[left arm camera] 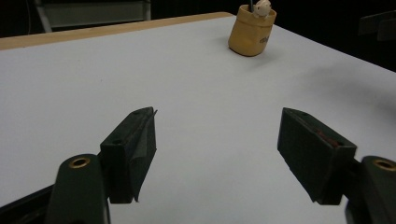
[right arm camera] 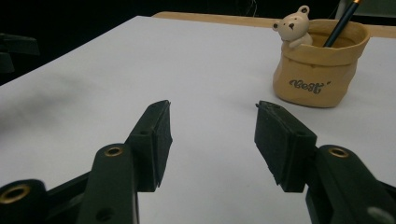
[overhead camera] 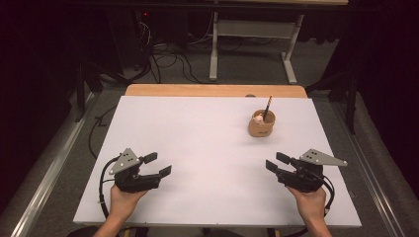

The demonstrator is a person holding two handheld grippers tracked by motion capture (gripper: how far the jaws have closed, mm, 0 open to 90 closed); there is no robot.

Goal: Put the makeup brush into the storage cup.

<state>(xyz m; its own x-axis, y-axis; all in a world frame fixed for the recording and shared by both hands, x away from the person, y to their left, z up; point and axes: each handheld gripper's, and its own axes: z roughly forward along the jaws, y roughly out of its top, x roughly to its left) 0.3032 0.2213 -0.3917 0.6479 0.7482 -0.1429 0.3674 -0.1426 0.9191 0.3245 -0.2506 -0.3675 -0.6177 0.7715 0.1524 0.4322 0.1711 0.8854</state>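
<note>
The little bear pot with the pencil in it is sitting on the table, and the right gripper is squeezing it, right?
Not quite. The bear pot does sit on the table with the pencil in it, but the right gripper is not squeezing it. The high view shows it apart from the pot, jaws open and nothing between them.

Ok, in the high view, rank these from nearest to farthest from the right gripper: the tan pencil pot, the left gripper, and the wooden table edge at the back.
From the right gripper:
1. Tan pencil pot, just beyond it, slightly to its left.
2. Wooden table edge, along the far side of the white surface.
3. Left gripper, across the table at the near left.
The last two are not far apart.
</note>
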